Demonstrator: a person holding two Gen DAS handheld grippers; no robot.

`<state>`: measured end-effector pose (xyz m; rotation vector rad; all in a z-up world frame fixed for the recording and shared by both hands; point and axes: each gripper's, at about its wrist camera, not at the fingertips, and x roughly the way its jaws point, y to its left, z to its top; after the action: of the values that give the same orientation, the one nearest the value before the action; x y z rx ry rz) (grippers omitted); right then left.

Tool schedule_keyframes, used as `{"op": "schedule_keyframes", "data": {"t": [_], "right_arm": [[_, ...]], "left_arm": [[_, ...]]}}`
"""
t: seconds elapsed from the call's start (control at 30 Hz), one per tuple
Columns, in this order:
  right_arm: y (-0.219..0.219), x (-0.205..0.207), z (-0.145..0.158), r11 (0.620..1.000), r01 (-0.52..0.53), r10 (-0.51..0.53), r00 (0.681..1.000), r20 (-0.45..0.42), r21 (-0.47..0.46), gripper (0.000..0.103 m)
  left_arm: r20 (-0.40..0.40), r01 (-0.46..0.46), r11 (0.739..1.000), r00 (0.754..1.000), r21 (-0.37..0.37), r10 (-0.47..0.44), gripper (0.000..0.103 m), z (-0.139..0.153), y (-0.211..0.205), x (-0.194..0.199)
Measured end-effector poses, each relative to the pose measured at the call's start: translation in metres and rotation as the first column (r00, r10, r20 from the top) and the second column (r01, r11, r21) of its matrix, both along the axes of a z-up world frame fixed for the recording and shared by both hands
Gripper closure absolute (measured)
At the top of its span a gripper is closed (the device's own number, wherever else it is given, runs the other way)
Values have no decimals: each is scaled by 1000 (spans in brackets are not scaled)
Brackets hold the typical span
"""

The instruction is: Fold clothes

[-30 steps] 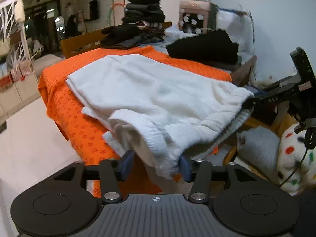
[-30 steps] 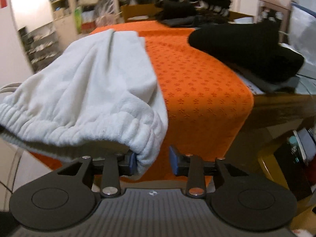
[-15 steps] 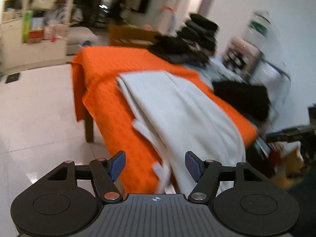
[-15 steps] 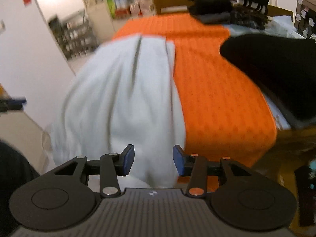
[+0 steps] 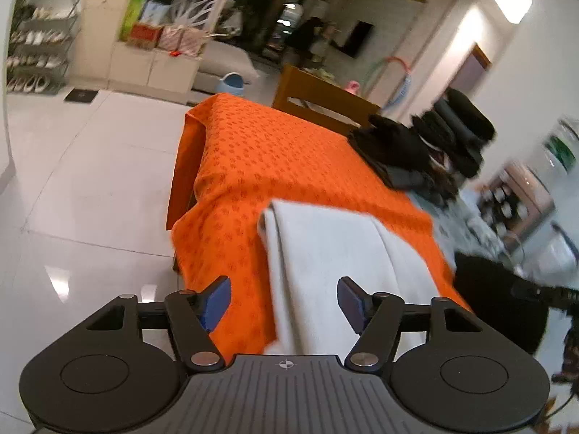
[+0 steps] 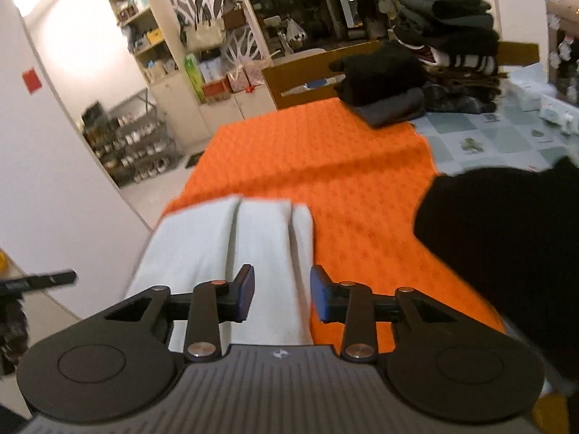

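Observation:
A white fleece garment (image 5: 325, 253) lies folded lengthwise on the orange-covered table (image 5: 260, 152), its near end running off the front edge. My left gripper (image 5: 284, 303) hovers above the garment's near end, open, nothing between its blue pads. In the right wrist view the same white garment (image 6: 231, 246) shows long creases. My right gripper (image 6: 282, 294) stands open over its right-hand strip, the pads apart and not pinching the cloth.
A black garment (image 6: 506, 231) lies at the table's right. Stacks of dark folded clothes (image 6: 427, 61) fill the far end, beside a wooden chair back (image 5: 318, 97). White tiled floor (image 5: 72, 188) lies to the left, with shelves (image 6: 137, 137) beyond.
Both grippers let go of the white garment's waistband and opened. They lifted and pulled back; the garment now lies flat in a long strip. The left camera swung left.

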<state>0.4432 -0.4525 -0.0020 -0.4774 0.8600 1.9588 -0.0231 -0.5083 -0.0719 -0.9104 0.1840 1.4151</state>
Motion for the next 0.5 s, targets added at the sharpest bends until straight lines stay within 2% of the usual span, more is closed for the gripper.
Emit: {"op": "schedule_keyframes", "data": {"t": [0.07,0.2,0.33,0.5], "right_arm": [[32,-2,-6,1000,-12,12,999,-33,-15,67],[98,-11,-26,996,-63,59,996,-73,-59,67],[153,-26,-51,987,-111,98,989,-108,-120,67],[199,-54,-87,966,-163,136,980,-142,-200,67]], "left_arm": [[21,-24,999,999,-28,24,46,-6,24,1],[90,-70,994,993,-80,77,46,-25,78,0],[154,-106,985,980,-137,127,44,-44,110,1],[229,-144,967,954,-211,192,44,-68,150,1]]}}
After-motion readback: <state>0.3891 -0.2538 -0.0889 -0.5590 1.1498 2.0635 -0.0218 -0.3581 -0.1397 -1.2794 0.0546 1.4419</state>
